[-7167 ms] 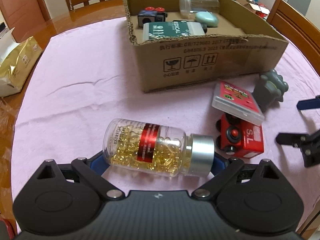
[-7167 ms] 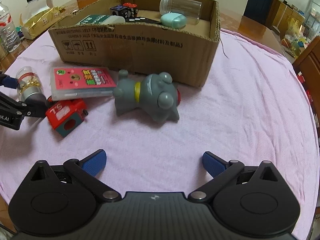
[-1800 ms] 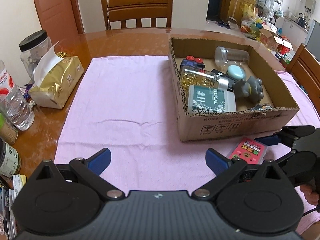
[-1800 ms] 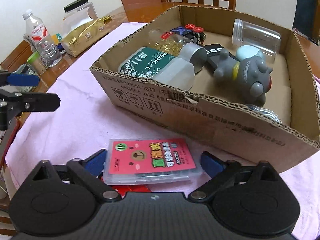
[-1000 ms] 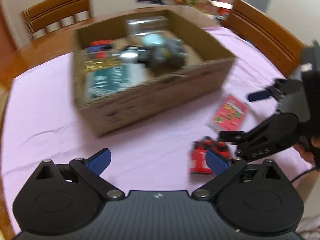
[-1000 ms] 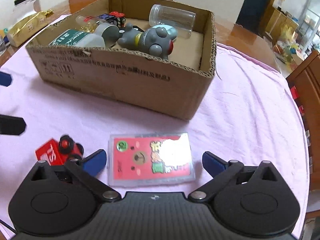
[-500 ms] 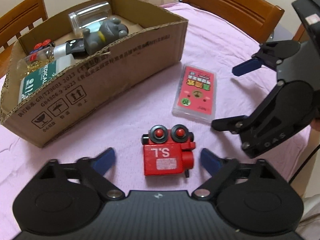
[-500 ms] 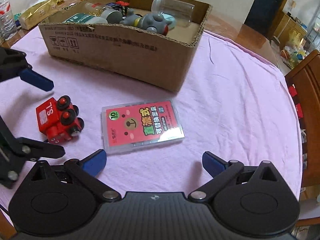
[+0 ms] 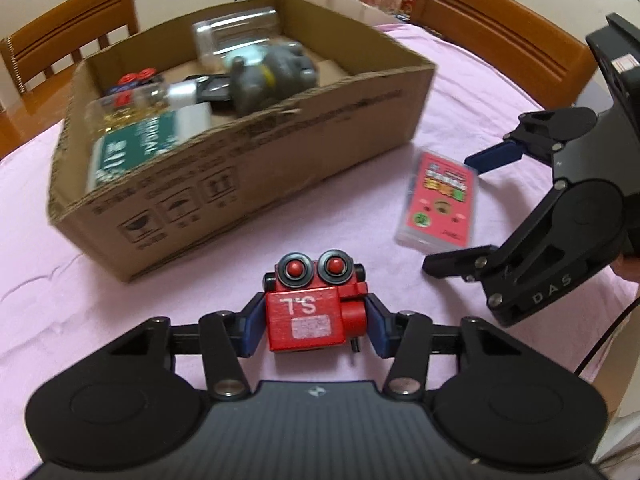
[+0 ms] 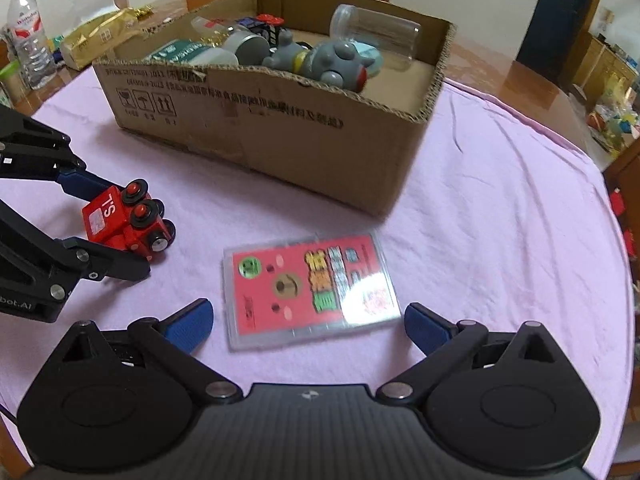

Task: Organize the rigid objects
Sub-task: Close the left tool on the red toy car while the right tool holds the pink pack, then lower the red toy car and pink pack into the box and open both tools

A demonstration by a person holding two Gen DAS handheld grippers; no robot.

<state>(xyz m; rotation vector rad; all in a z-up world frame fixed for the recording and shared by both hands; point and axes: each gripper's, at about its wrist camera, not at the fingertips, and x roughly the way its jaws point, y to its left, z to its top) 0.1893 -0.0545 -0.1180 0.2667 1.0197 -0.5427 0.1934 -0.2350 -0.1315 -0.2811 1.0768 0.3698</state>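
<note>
My left gripper (image 9: 315, 326) is shut on a red toy train (image 9: 314, 307) marked "S.L", which sits on the pink cloth; the train also shows in the right wrist view (image 10: 126, 220). My right gripper (image 10: 309, 326) is open and empty, its jaws straddling the near end of a pink card case (image 10: 310, 286) lying flat on the cloth; the case also shows in the left wrist view (image 9: 440, 202). The cardboard box (image 9: 248, 168) behind holds a grey toy (image 10: 324, 60), a clear jar, a capsule bottle and a green pack.
A gold bag (image 10: 100, 34), a water bottle (image 10: 28, 32) and a jar stand on the wooden table at the far left. Wooden chairs (image 9: 496, 32) ring the table. The pink cloth (image 10: 500, 200) lies bare to the right of the box.
My left gripper has moved forward and closed on the red train. My right gripper has moved closer to the pink card case, which now lies between its open jaws.
</note>
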